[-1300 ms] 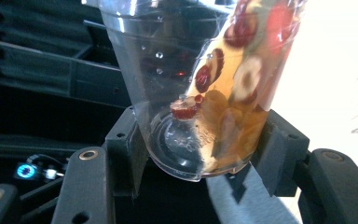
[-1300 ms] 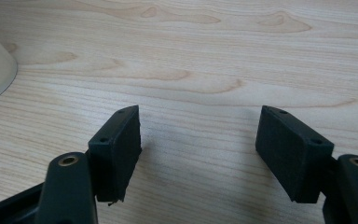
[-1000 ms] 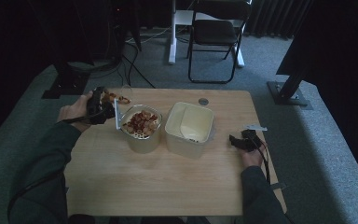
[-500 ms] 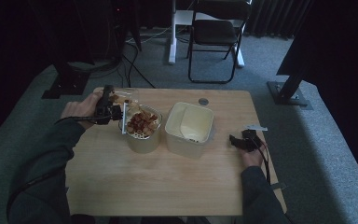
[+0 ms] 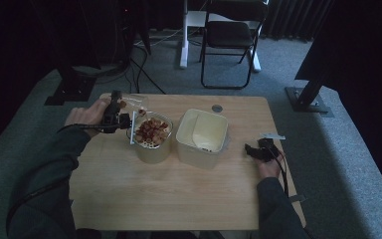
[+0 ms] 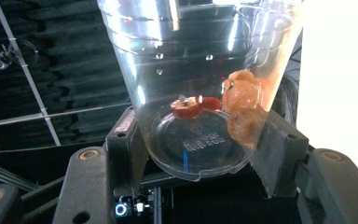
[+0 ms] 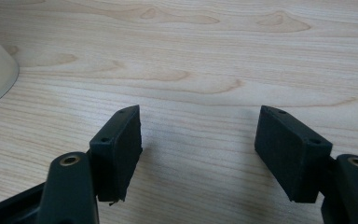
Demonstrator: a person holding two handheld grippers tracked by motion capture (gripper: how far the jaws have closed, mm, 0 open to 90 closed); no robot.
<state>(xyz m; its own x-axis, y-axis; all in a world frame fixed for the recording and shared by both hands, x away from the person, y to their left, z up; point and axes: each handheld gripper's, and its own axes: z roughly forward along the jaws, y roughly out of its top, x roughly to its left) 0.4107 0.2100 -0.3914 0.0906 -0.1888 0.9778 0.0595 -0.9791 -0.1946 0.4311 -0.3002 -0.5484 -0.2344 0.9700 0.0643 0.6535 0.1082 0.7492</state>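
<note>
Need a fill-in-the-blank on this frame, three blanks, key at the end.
1. The left hand-held gripper is shut on a clear plastic ___.
2. The round container beside it holds ___ pieces of food.
3. The right hand-held gripper rests on the wooden table with its jaws ___.
Missing words: cup; reddish; open

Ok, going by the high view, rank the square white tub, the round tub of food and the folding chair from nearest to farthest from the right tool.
1. Square white tub, just left of the right tool.
2. Round tub of food, further left, past the white tub.
3. Folding chair, on the floor beyond the table's far edge.
</note>
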